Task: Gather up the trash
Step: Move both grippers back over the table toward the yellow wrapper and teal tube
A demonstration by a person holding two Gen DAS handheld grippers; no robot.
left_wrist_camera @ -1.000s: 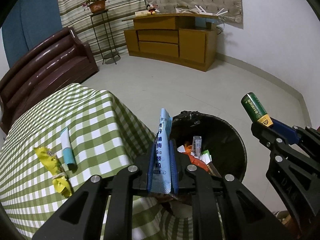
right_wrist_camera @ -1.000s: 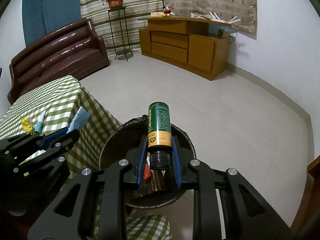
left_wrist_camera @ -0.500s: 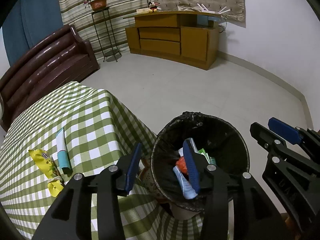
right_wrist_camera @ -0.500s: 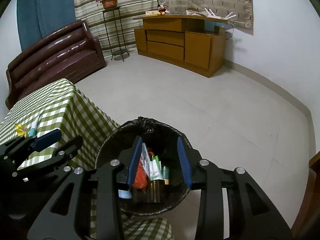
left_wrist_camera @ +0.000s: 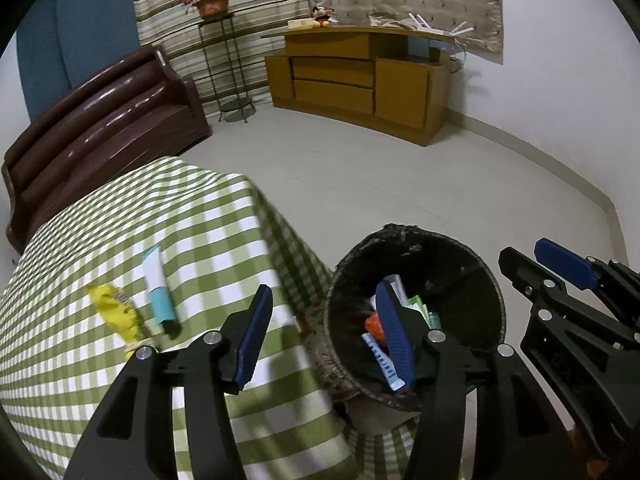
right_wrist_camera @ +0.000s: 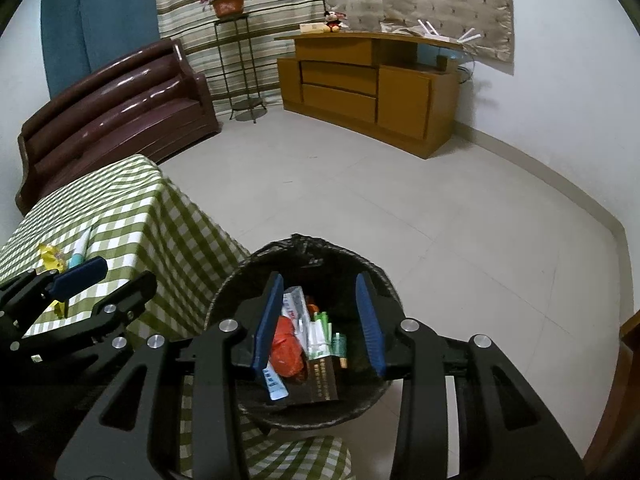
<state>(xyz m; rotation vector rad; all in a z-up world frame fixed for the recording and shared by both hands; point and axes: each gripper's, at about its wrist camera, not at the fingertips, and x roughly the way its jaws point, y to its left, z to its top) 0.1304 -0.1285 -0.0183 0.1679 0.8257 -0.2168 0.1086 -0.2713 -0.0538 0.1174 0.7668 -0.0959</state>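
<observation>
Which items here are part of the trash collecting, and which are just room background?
Job:
- trash bin, litter inside
- yellow wrapper on the table
- blue-and-white tube beside it
- left gripper, jaws opening, nothing between them
- right gripper, empty

Background:
- sofa
- wooden cabinet
- potted plant

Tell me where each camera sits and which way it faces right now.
Left wrist: on the left gripper, angled down at the checked table and bin; fingers opening, nothing between; right gripper at right.
Right wrist: on the right gripper, over the bin; fingers apart, empty; left gripper at left.
Shared: bin, table, yellow wrapper, tube.
</observation>
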